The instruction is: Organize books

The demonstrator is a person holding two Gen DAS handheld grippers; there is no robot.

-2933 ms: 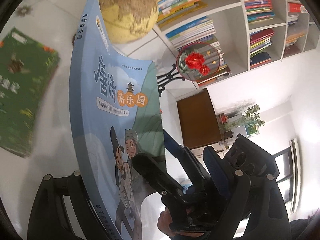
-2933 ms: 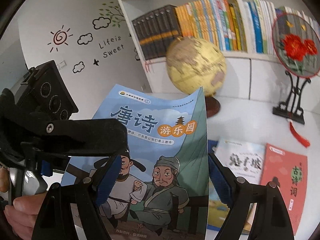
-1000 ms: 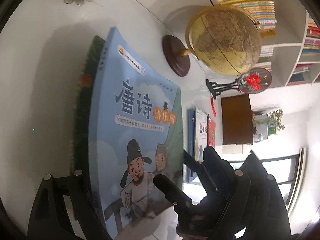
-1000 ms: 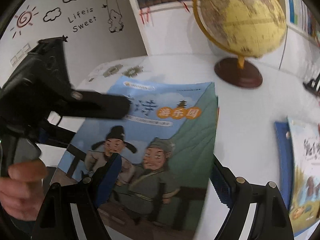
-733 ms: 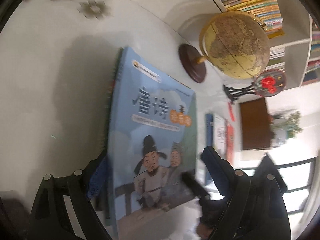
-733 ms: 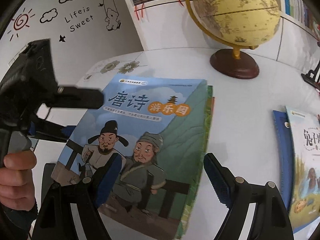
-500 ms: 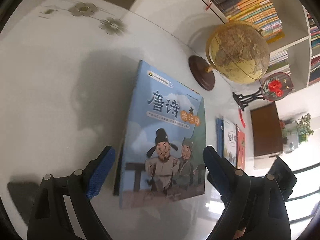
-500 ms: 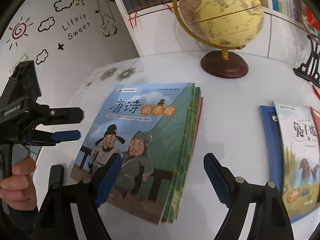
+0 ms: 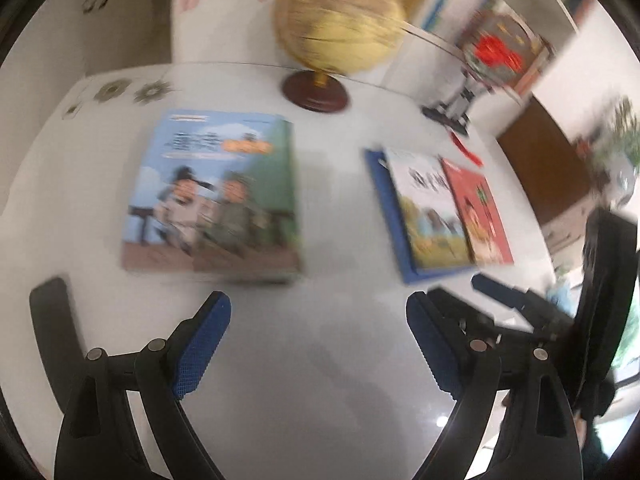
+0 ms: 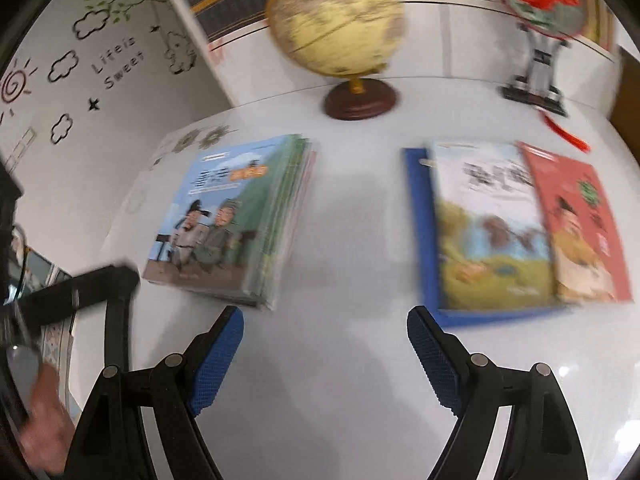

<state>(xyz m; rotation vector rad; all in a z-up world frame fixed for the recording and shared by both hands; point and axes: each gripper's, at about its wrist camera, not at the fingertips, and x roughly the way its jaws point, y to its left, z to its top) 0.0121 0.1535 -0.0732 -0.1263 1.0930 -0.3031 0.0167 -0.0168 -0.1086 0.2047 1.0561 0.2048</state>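
Right wrist: right tool (image 10: 322, 354) spread, empty; left tool (image 9: 318, 346) likewise; book stack (image 10: 228, 220) beyond.

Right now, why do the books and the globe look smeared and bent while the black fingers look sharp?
Left wrist view: motion blur smears the blue picture book and globe, while the left gripper stays crisp. Right wrist view: the same streaking on the three overlapping books; the right gripper is sharp. In both, the fisheye lens bows the table and darkens the corners.
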